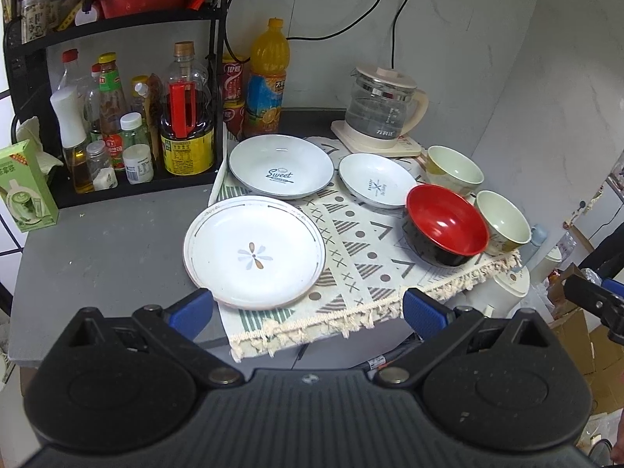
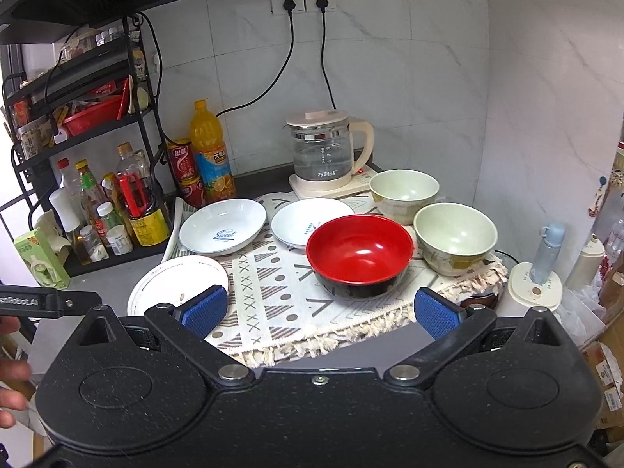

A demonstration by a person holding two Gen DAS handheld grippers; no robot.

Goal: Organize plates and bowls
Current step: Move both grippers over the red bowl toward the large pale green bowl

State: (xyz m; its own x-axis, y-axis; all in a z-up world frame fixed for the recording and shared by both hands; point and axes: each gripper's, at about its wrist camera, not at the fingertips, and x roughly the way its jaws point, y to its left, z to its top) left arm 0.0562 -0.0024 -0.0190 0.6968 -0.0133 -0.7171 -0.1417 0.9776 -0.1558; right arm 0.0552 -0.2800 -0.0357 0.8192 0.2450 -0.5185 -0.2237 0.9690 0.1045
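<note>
So nothing's been stacked yet as far as I can tell: three plates and three bowls are all sitting loose on the patterned cloth mat with the fringed edge. The left gripper hangs just short of the near-left white plate with the little flower print, blue fingers spread wide, nothing between them. The right gripper is the same deal, fingers spread and empty, lined up near the glossy bowl that's red inside and black outside. Further back are the white deep plate with "Sweet" written on it and a smaller white plate with a dark emblem; far right are two pale green bowls, one at the back and one nearer, just beside the red one. My guess on handling: the plates look like glazed ceramic, so stiff, slippery and chippy, and lying flat there's only the rim to pinch. The flower plate overhangs the mat edge on the left, which looks like the easiest place to get a finger under. The red bowl looks like light lacquer or plastic, so pinch the wall at the rim, one finger inside. Keep clear of the glass kettle on its cream base at the back.
</note>
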